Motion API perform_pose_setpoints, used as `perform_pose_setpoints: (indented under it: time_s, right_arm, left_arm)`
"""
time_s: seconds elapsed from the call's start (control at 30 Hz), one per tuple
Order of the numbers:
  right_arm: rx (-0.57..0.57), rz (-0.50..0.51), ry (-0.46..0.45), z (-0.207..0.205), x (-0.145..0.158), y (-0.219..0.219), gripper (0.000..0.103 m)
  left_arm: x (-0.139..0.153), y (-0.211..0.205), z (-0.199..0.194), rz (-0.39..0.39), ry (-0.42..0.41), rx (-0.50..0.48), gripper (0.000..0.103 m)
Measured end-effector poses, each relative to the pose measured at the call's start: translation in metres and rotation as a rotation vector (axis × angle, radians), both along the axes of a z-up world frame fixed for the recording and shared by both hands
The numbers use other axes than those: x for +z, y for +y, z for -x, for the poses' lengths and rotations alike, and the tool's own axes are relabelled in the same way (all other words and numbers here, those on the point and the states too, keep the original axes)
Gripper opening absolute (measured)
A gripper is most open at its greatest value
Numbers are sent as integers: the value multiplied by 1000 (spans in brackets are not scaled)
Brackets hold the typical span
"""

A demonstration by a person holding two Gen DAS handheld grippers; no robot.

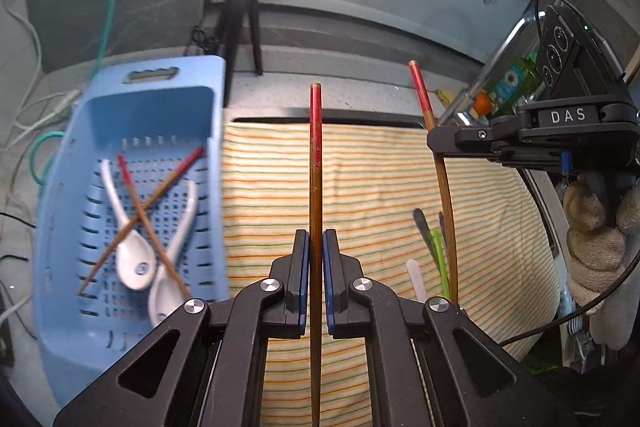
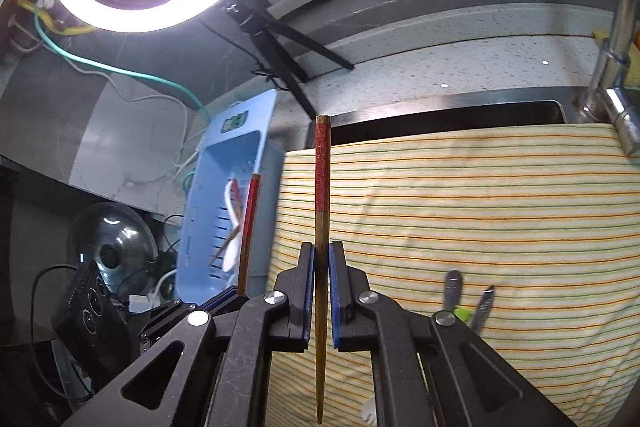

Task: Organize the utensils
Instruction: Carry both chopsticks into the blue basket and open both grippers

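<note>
My left gripper (image 1: 316, 239) is shut on a brown chopstick with a red top (image 1: 315, 167), held upright above the striped cloth (image 1: 360, 187). To its right, my right gripper (image 1: 436, 145) is shut on a second red-topped chopstick (image 1: 446, 211). In the right wrist view that gripper (image 2: 322, 251) clamps its chopstick (image 2: 322, 187), and the left gripper (image 2: 236, 297) shows at lower left with its stick (image 2: 249, 223). A blue slotted basket (image 1: 152, 107) on the left holds two white spoons (image 1: 134, 259) and two crossed chopsticks (image 1: 160, 187).
Several small utensils (image 1: 434, 247) (image 2: 454, 287) lie on the cloth (image 2: 480, 207) that covers the sink. A ring light (image 2: 140, 7) on a tripod (image 1: 240, 11) stands behind. A faucet (image 2: 616, 99), cables (image 1: 36, 163) and a pot lid (image 2: 112, 247) are around.
</note>
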State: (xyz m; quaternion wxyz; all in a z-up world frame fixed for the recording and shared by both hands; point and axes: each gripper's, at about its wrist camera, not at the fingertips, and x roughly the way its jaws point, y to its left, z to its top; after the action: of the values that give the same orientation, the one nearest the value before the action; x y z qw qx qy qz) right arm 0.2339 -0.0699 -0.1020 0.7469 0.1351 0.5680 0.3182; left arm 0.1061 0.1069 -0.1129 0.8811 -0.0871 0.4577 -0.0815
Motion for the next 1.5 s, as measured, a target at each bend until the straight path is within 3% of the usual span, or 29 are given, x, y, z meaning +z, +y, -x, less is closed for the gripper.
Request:
perform_pose_setpoints:
  time_s: [0.33, 0.77, 1.3, 1.33, 1.4, 1.5]
  right_arm:
    - [80, -33, -13, 9, 11, 76, 6]
    - [133, -28, 24, -3, -10, 167, 6]
    - [164, 65, 24, -17, -41, 195, 9]
    - [165, 71, 17, -16, -40, 195, 9]
    - [171, 79, 4, -16, -37, 195, 10]
    - [184, 87, -7, -15, -34, 196, 16]
  left_arm:
    - [12, 70, 8, -34, -13, 116, 5]
    - [2, 128, -19, -21, 16, 201, 5]
    - [-19, 143, -38, -20, 71, 227, 5]
    - [-19, 143, -39, -21, 75, 232, 6]
    - [-20, 145, -39, -21, 89, 244, 17]
    - [-18, 144, -37, -33, 83, 248, 17]
